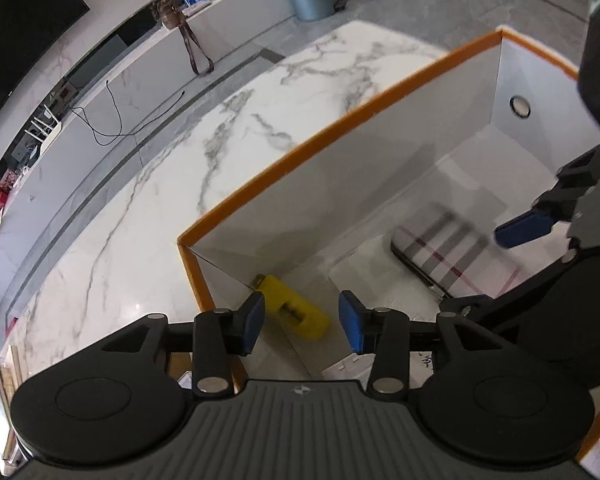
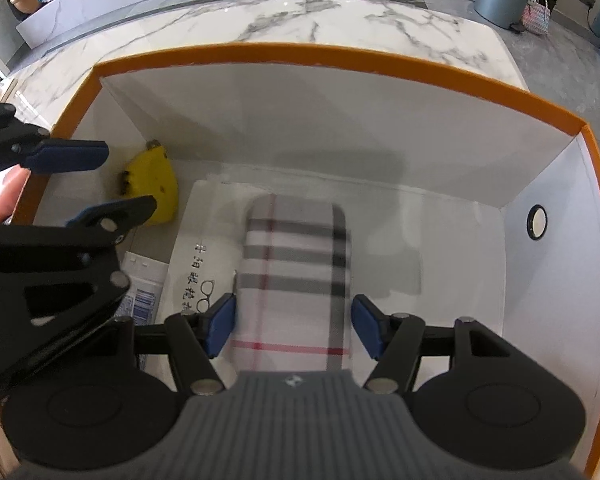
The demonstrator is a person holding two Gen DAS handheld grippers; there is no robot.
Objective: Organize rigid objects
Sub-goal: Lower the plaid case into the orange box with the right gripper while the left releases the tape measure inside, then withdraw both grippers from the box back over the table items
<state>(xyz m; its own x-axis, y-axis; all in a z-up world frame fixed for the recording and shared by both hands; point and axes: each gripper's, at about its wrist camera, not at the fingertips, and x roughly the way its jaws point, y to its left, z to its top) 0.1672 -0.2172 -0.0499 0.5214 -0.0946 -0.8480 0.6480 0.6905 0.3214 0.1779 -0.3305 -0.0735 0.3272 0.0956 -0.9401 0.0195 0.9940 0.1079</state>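
The plaid case [image 2: 296, 276] is seen lengthwise between the wide-open, empty right gripper [image 2: 294, 326], pointing toward the box's [image 2: 340, 56] far wall; the left gripper [image 1: 302, 322], also open and empty, is held over the yellow object [image 1: 296, 312] at the left corner.

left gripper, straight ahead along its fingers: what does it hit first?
Most likely the yellow object lying on the floor of the orange-rimmed box; it sits right between the open left gripper fingers. Depth is hard to judge.
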